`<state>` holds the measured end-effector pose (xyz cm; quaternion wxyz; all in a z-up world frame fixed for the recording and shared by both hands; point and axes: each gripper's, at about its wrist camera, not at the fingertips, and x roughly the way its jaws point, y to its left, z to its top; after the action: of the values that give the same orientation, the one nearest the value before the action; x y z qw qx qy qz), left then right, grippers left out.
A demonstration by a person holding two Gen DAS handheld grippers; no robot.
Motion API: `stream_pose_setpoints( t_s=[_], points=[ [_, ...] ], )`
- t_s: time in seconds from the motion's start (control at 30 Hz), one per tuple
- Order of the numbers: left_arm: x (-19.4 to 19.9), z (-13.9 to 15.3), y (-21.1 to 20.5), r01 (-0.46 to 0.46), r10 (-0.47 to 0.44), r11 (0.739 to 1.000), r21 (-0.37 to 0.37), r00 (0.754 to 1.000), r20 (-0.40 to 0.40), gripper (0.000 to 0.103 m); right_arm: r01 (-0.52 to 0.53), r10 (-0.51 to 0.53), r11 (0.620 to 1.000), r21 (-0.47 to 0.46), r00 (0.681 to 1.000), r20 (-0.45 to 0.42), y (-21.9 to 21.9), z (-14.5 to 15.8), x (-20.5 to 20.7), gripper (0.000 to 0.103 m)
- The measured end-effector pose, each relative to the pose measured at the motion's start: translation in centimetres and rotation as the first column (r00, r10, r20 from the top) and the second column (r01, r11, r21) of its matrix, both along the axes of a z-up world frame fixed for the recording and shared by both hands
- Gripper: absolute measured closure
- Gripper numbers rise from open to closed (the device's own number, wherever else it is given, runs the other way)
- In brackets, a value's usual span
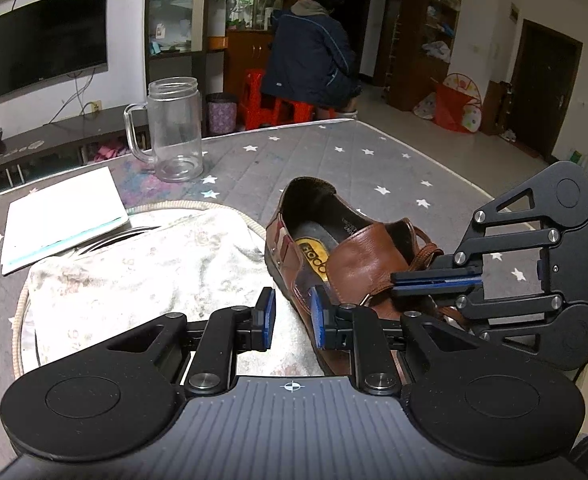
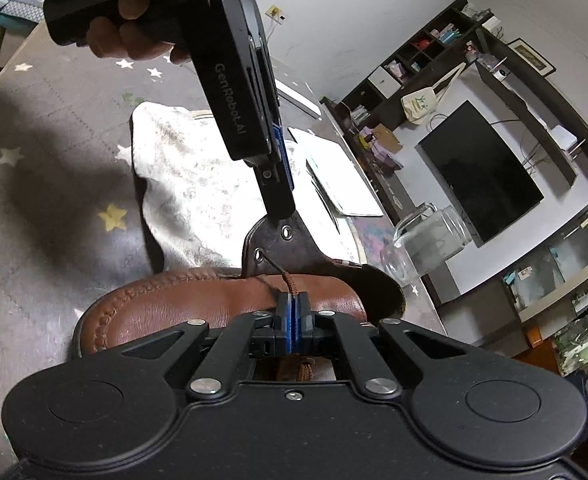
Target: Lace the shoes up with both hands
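The toe of the brown leather shoe [image 1: 354, 256] is cut off behind both tools in the left wrist view, and where the brown lace [image 2: 290, 280] runs on below the right gripper [image 2: 293, 312] is hard to make out. That gripper's pads are pressed together, pinching the lace just past the eyelet. The shoe lies on the star-patterned mat [image 1: 334, 160] beside a pale cloth [image 1: 154, 272], eyelet flap [image 2: 282, 240] lifted, with the left gripper [image 1: 292, 318] narrowly parted at that flap's edge.

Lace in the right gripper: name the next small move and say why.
Probably draw the lace up and away to take out slack. The right gripper is shut on it just above the shoe, and it already runs through the lower eyelet. The upper eyelet is bare. The left gripper appears to pinch the flap.
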<state>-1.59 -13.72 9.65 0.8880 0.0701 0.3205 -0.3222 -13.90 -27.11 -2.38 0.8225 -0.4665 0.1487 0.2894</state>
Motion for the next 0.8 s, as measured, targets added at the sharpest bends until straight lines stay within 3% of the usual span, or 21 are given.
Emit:
stream_pose_setpoints(
  t_s=[0.23,0.43,0.7,0.8],
  points=[
    [0.0,0.1,-0.1,0.004,-0.004,1.0,0.002,1.0,0.005,0.08,-0.025,0.027,0.997,-0.071,0.999,0.025,0.6,-0.5,-0.1,0.101],
    [-0.5,0.6,-0.4,0.024,-0.024,1.0,-0.001,0.999,0.025,0.077,-0.057,0.058,0.996,-0.067,0.998,0.009,1.3,-0.8,-0.2,0.102],
    [-2.3,0.0,-1.8,0.144,-0.152,0.983,0.111,0.986,0.068,0.077,-0.051,0.051,0.998,-0.035,0.999,-0.006,1.2,-0.7,-0.1,0.101],
    [-3.0,-0.8,-3.2,0.203,-0.225,0.959,0.2,0.97,0.093,0.077,-0.049,0.049,0.998,-0.028,0.999,-0.007,1.1,-0.5,-0.1,0.101]
  ],
)
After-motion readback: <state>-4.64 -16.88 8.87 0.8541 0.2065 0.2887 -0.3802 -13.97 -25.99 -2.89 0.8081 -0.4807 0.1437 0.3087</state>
